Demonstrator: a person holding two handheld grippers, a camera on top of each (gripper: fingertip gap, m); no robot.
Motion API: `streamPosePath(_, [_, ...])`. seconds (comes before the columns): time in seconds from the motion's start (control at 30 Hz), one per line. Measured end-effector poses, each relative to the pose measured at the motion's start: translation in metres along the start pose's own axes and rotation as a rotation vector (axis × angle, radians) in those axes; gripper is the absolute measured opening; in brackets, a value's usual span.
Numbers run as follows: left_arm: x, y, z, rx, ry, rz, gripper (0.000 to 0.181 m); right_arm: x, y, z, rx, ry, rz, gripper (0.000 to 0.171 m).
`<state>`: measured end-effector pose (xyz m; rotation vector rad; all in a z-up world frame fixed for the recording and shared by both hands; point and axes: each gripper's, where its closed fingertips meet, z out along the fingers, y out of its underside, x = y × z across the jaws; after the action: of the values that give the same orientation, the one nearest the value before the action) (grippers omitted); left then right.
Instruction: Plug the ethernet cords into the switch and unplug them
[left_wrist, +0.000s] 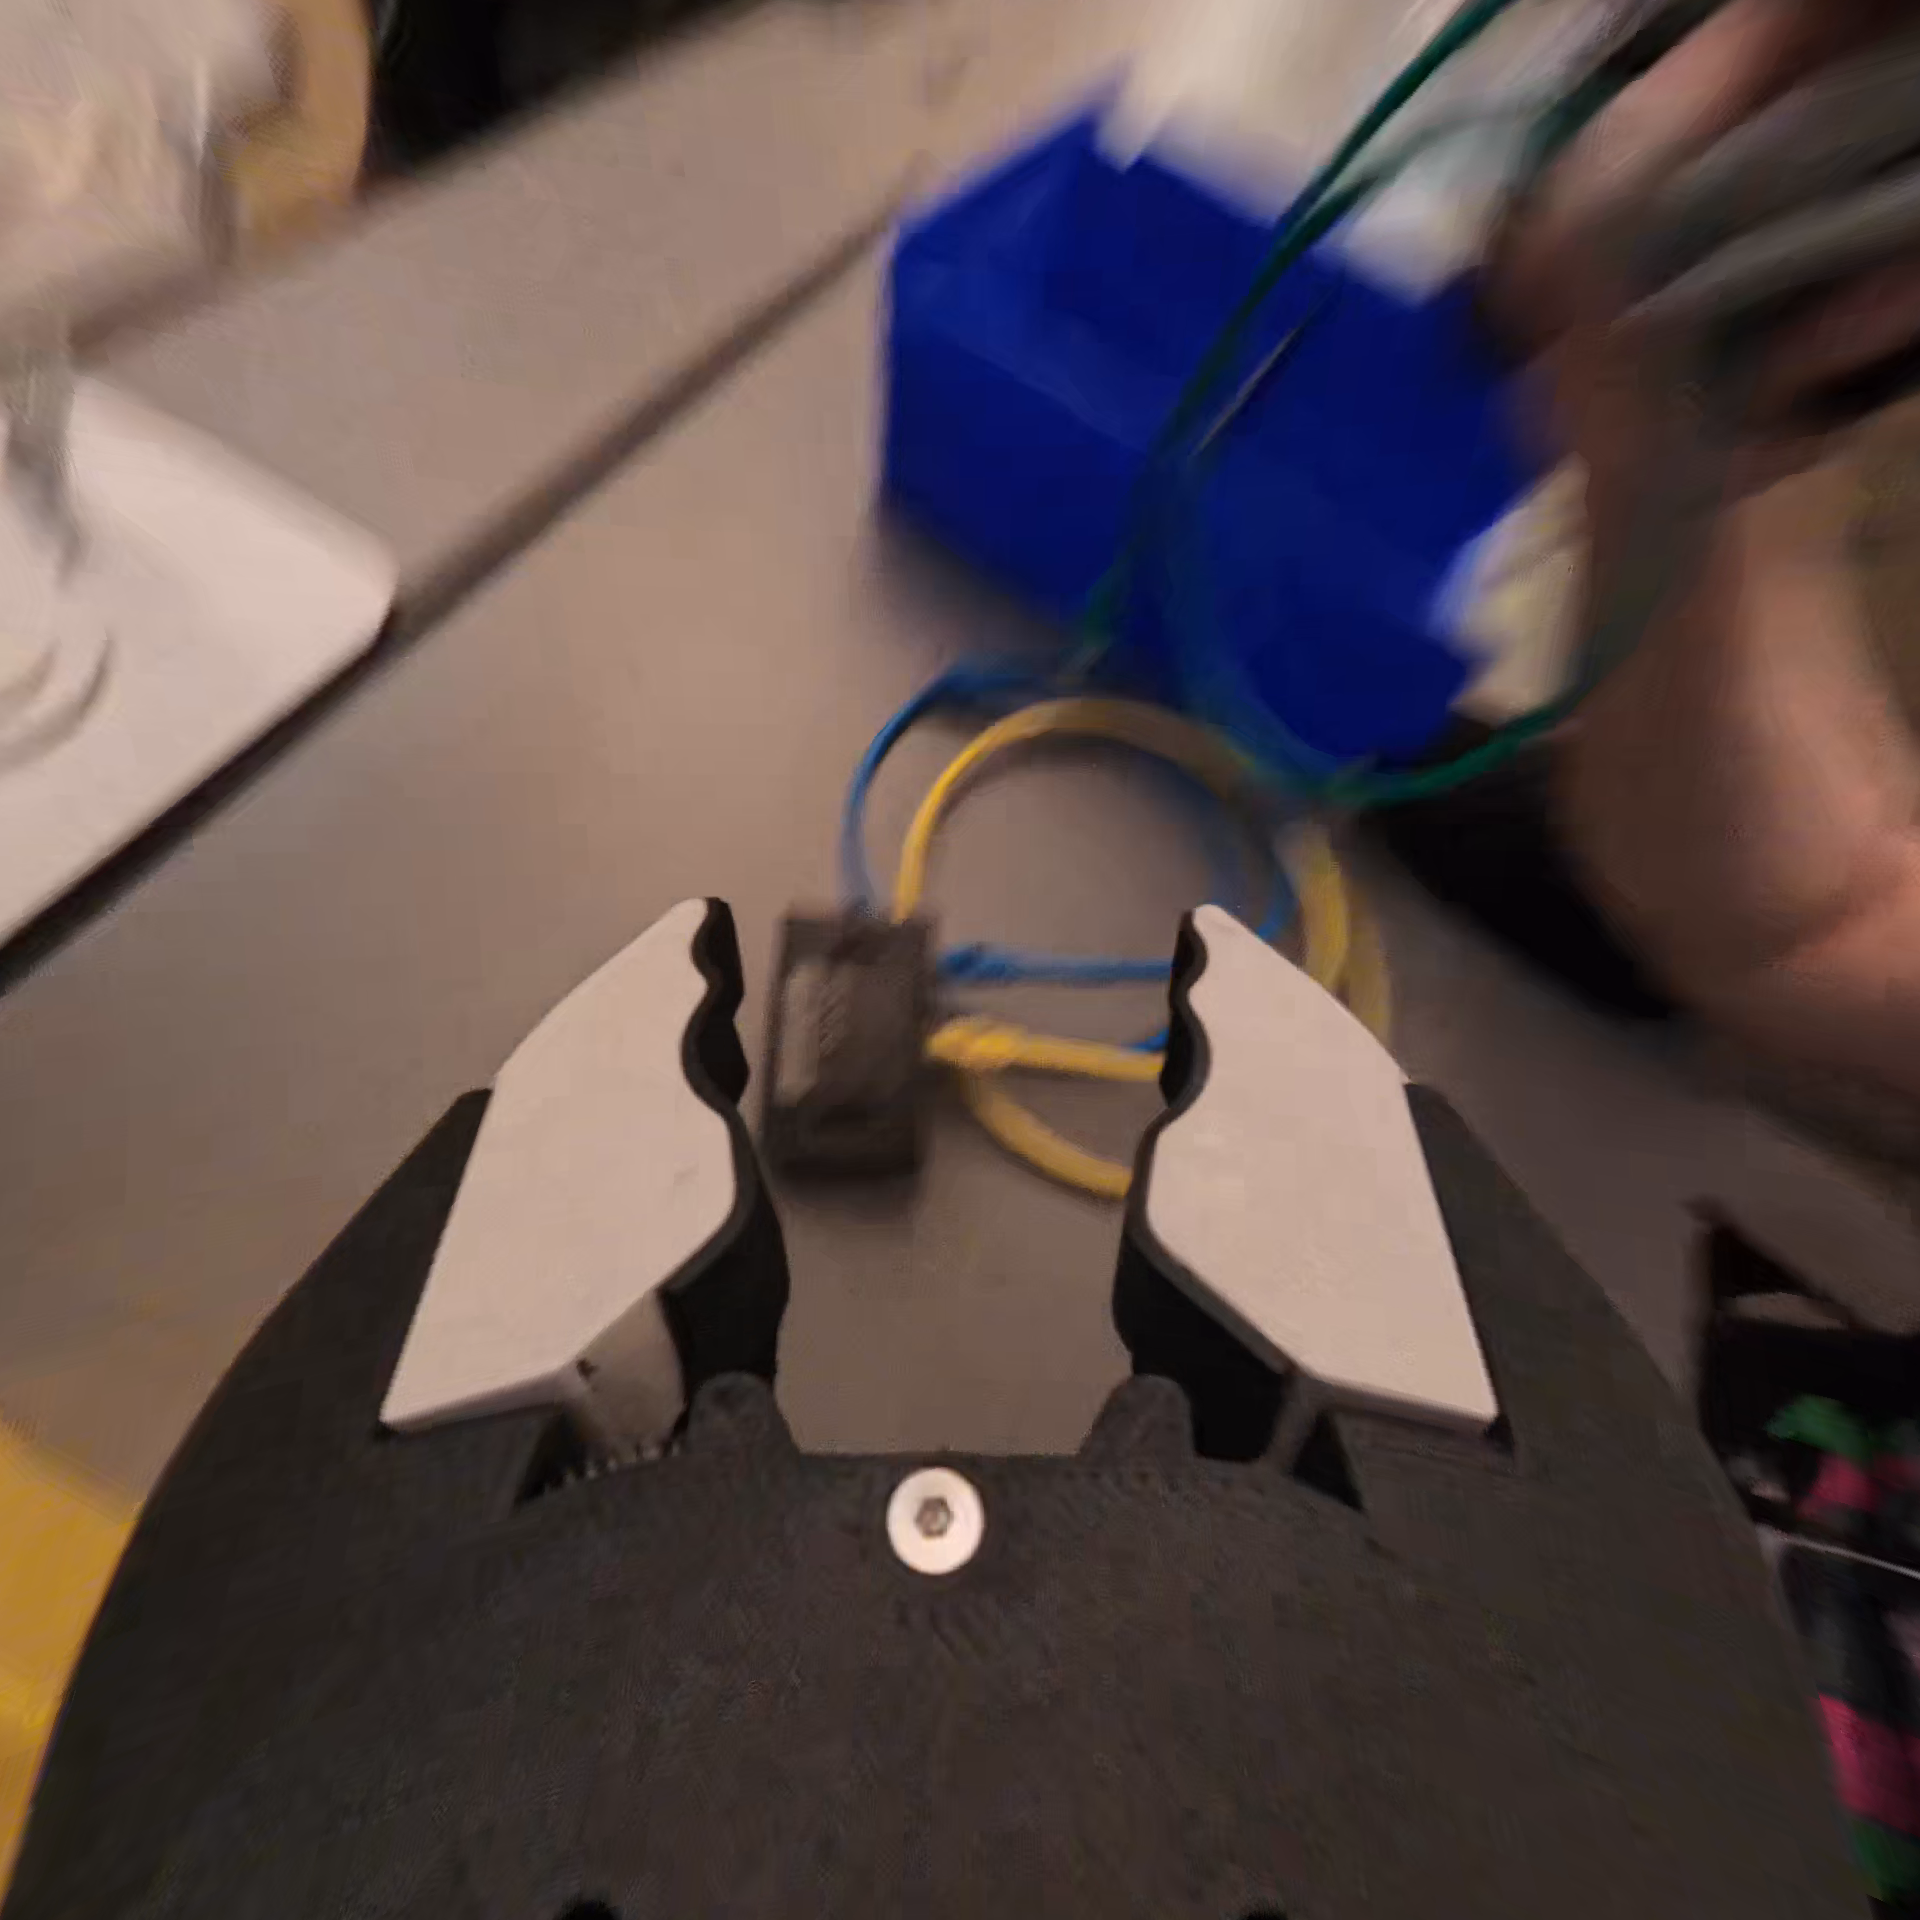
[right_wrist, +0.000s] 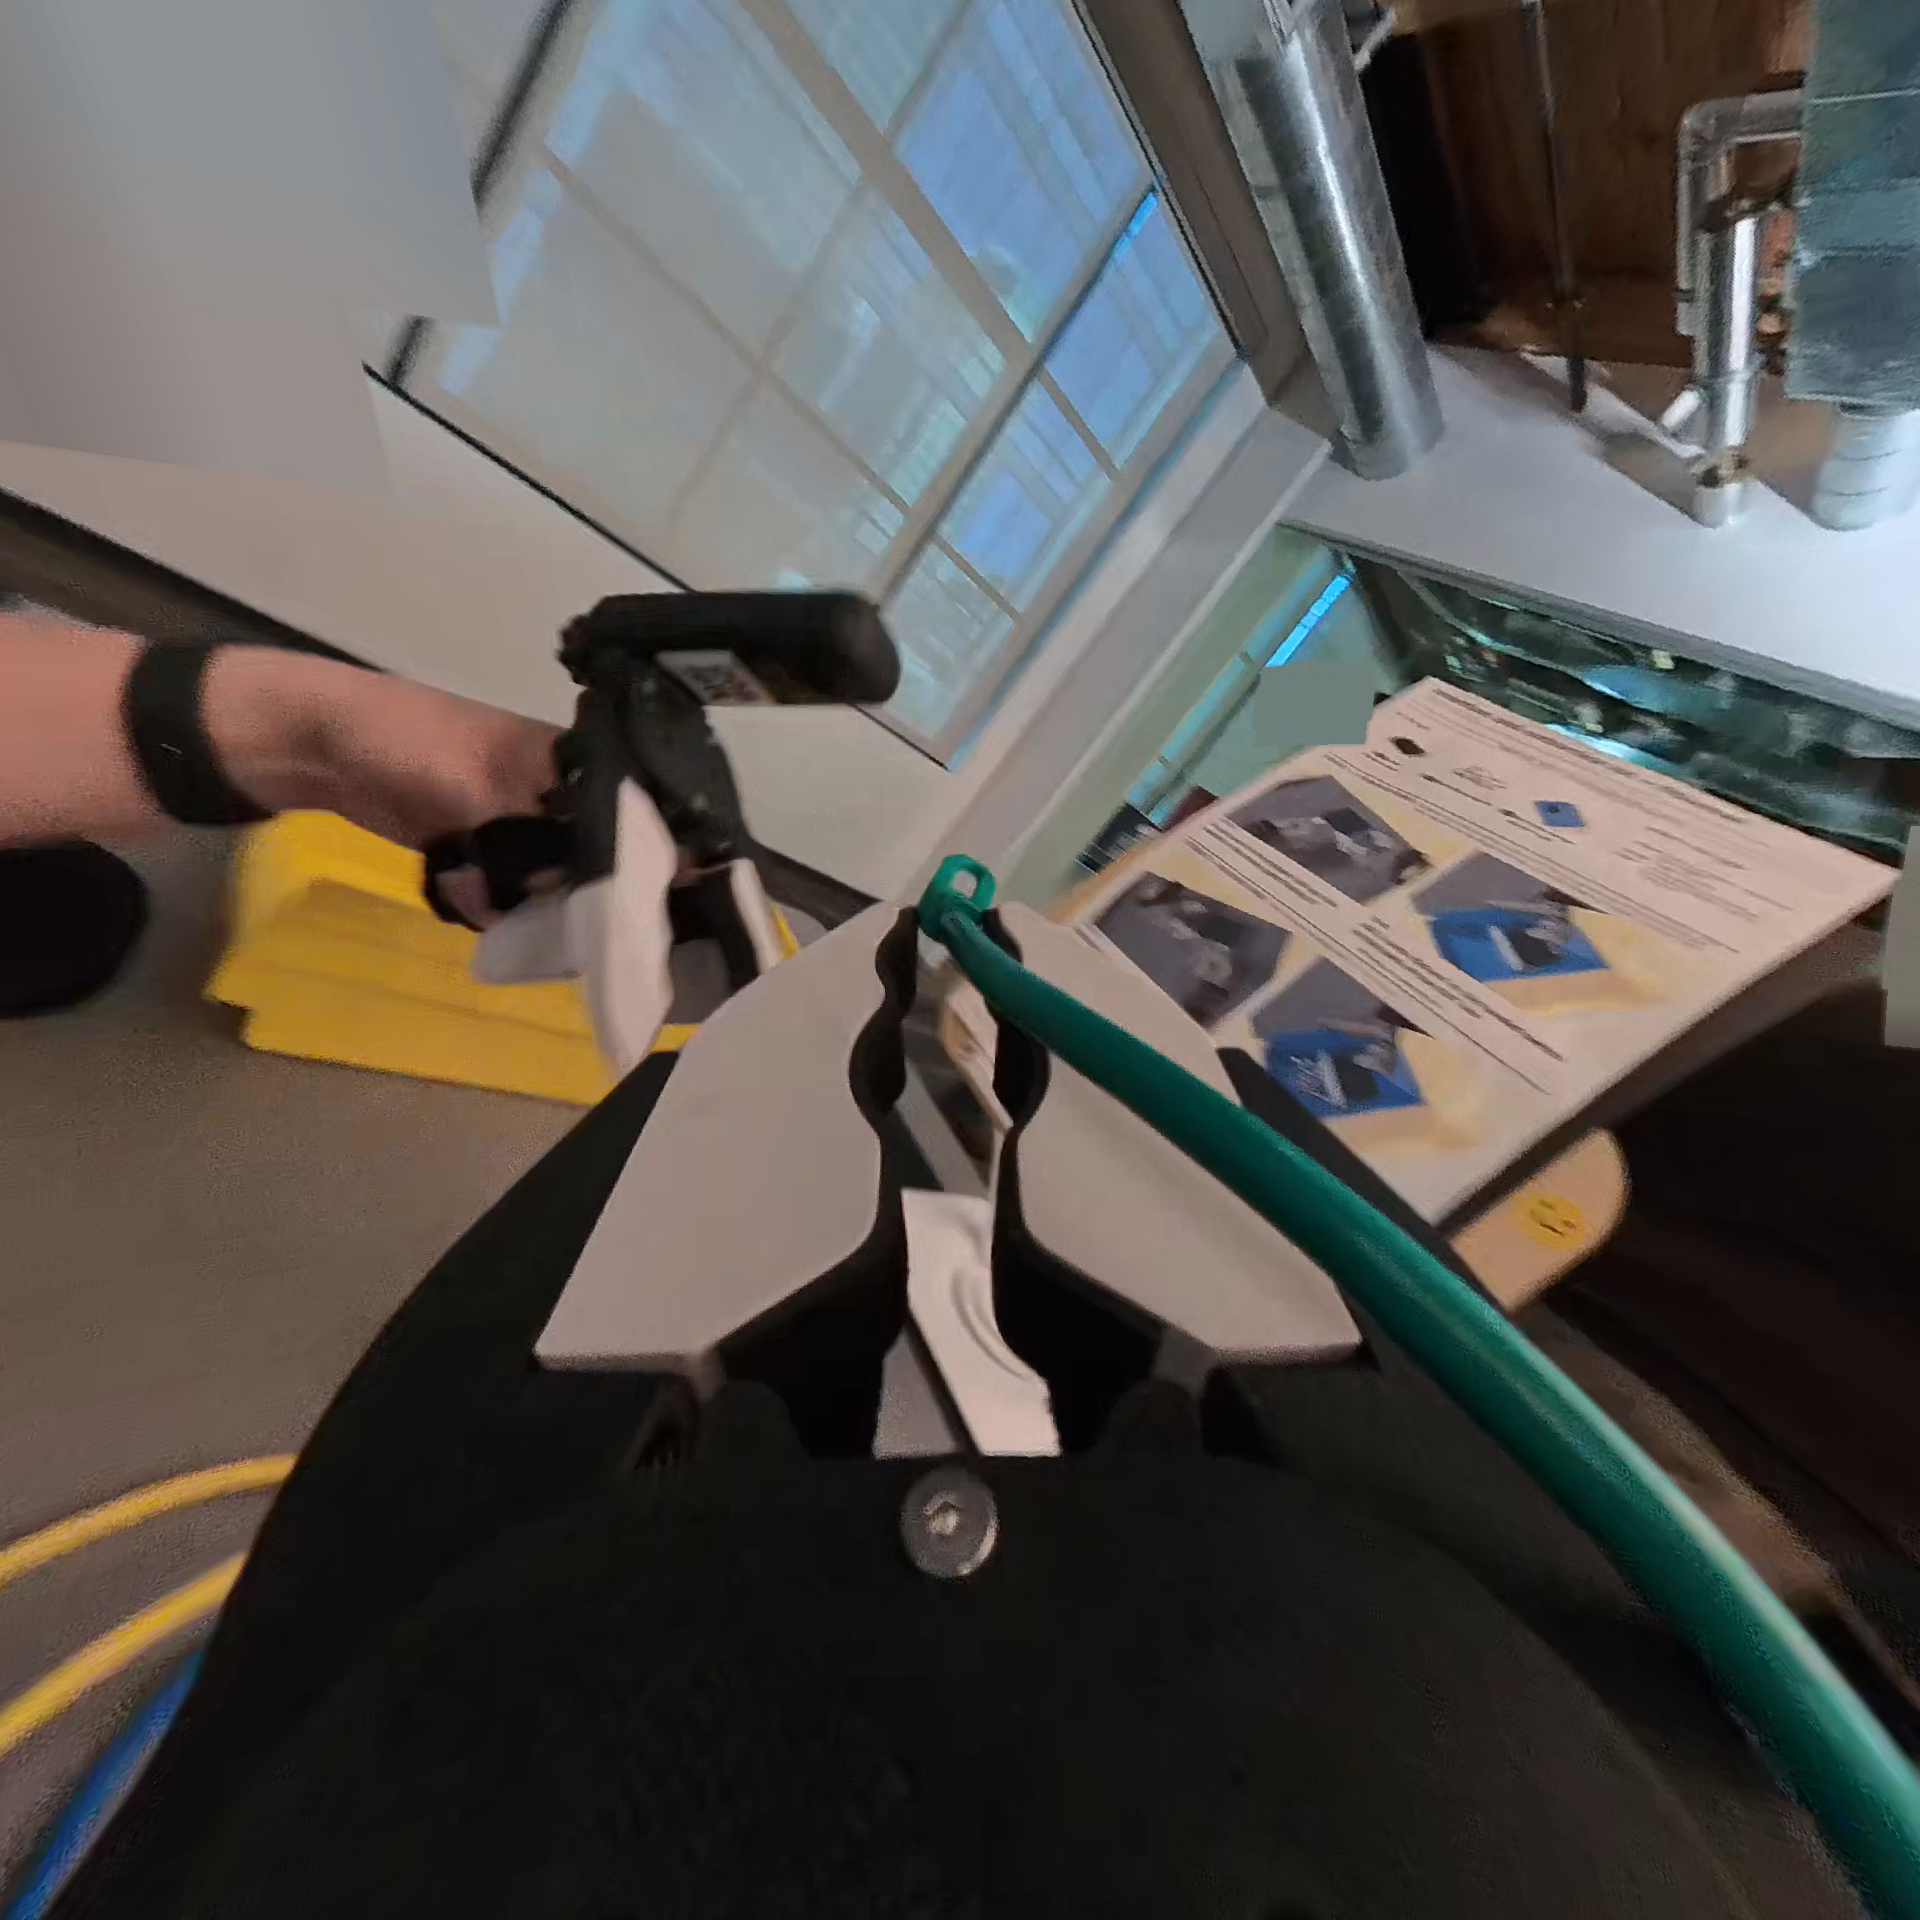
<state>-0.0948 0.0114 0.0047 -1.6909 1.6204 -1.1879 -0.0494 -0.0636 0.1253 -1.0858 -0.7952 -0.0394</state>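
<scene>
2 hand-held grippers are being used. The left hand-held gripper (left_wrist: 961, 1023), spread, is being held just behind the switch (left_wrist: 847, 1049); the right hand-held gripper (right_wrist: 951, 940) is pinching the green cord (right_wrist: 1299, 1195).

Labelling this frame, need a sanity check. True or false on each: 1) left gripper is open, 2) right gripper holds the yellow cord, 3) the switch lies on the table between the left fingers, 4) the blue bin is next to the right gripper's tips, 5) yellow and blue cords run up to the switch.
1) The left gripper is open. True.
2) The right gripper holds the yellow cord. False: it is shut on the green cord.
3) The switch lies on the table between the left fingers. True.
4) The blue bin is next to the right gripper's tips. False: those point up at a window.
5) The yellow and blue cord run up to the switch. True.
</scene>
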Motion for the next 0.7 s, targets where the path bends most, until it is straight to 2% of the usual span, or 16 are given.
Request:
streamPosePath(0.07, [0.046, -0.042, -0.029, 0.262, 0.211, 0.041, 0.063, -0.014, -0.01, 0.006, 0.087, -0.071, 0.085, 0.013])
streamPosePath(0.17, [0.083, -0.065, -0.049, 0.478, 0.305, 0.154, 0.055, -0.035, -0.022, 0.015, 0.182, -0.183, 0.205, 0.013])
streamPosePath(0.23, [0.091, -0.063, -0.044, 0.489, 0.291, 0.23, 0.055, -0.047, -0.027, 0.019, 0.212, -0.246, 0.248, 0.013])
streamPosePath(0.33, [0.11, -0.057, -0.041, 0.477, 0.393, 0.264, 0.054, -0.059, -0.032, 0.022, 0.228, -0.301, 0.273, 0.013])
streamPosePath(0.47, [0.121, -0.059, -0.048, 0.507, 0.495, 0.243, 0.033, -0.067, -0.032, 0.024, 0.21, -0.332, 0.252, 0.013])
streamPosePath(0.5, [0.121, -0.06, -0.05, 0.515, 0.495, 0.249, 0.029, -0.068, -0.031, 0.024, 0.205, -0.336, 0.251, 0.013])
streamPosePath(0.53, [0.121, -0.059, -0.05, 0.517, 0.488, 0.268, 0.015, -0.067, -0.03, 0.024, 0.203, -0.333, 0.248, 0.013])
streamPosePath(0.7, [0.117, -0.058, -0.05, 0.495, 0.392, 0.354, 0.012, -0.067, -0.024, 0.024, 0.163, -0.381, 0.317, 0.016])
